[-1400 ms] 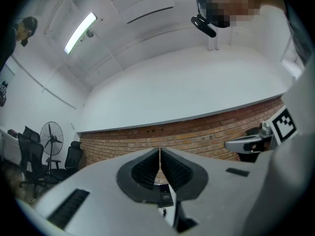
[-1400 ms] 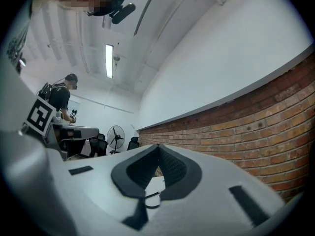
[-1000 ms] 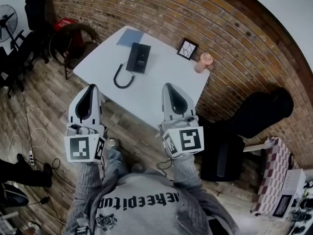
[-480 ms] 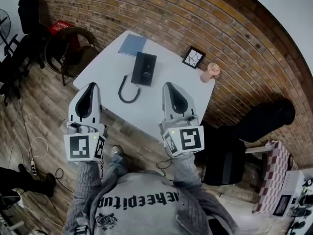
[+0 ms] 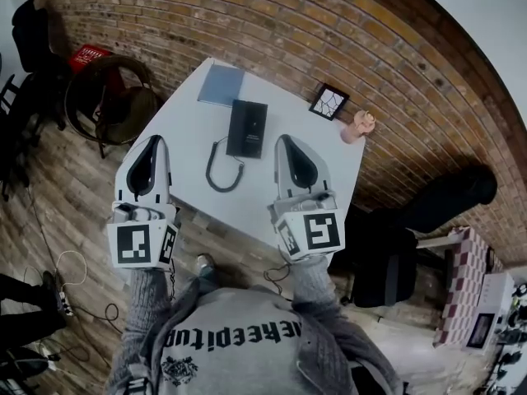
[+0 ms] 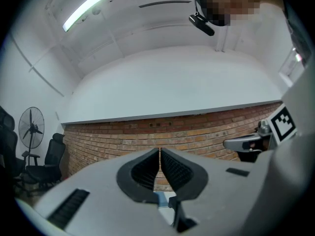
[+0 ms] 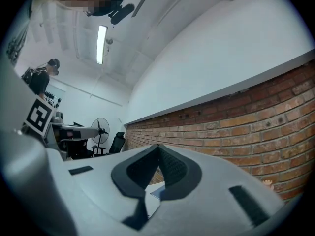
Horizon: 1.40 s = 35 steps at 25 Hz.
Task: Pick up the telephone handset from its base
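A black telephone [image 5: 247, 128] lies flat on the white table [image 5: 284, 196], its handset resting on the base, and a coiled black cord [image 5: 221, 169] loops from it toward the near edge. My left gripper [image 5: 153, 141] hovers shut over the table's near left edge, left of the cord. My right gripper [image 5: 288, 143] is shut too, held above the table to the right of the phone. Both point slightly upward, toward the brick wall [image 6: 197, 140], and nothing is between their jaws. In both gripper views the phone is hidden.
A blue-grey notebook [image 5: 221, 84] lies behind the phone. A small framed picture [image 5: 328, 102] and a pink figurine [image 5: 359, 125] stand at the table's far right. A dark round chair [image 5: 111, 105] sits left of the table, a black bag [image 5: 387, 262] on the floor at right.
Both grippers have moved forward toward the table. The table and phone now appear closer, and the right gripper's tip reaches over the tabletop.
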Each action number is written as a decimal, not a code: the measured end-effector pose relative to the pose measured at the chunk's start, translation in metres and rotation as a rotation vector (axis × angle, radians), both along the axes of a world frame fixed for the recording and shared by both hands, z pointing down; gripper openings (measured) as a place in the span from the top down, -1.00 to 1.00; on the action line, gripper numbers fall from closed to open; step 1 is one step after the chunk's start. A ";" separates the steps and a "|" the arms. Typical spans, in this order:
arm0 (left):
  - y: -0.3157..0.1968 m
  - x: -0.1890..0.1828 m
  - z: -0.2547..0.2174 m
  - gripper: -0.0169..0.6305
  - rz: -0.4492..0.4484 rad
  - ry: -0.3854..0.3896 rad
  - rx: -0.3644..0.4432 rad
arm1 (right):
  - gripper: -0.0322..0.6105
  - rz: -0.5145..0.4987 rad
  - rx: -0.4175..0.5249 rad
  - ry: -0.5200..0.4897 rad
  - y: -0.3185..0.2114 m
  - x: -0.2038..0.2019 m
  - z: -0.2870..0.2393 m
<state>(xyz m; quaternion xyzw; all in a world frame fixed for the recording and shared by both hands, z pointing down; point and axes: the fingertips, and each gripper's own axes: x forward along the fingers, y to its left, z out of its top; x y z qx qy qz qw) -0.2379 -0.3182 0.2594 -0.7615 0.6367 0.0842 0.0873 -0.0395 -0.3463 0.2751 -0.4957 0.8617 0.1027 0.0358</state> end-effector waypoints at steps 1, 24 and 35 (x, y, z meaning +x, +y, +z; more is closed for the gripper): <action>-0.005 -0.003 0.000 0.91 0.009 -0.001 0.000 | 0.89 0.009 0.001 0.000 -0.004 -0.002 0.000; -0.108 -0.014 0.033 0.91 0.209 -0.001 -0.066 | 0.89 0.188 -0.070 0.009 -0.072 -0.018 0.030; -0.161 0.012 0.066 0.91 0.242 0.012 -0.149 | 0.89 0.224 -0.149 0.032 -0.124 0.007 0.064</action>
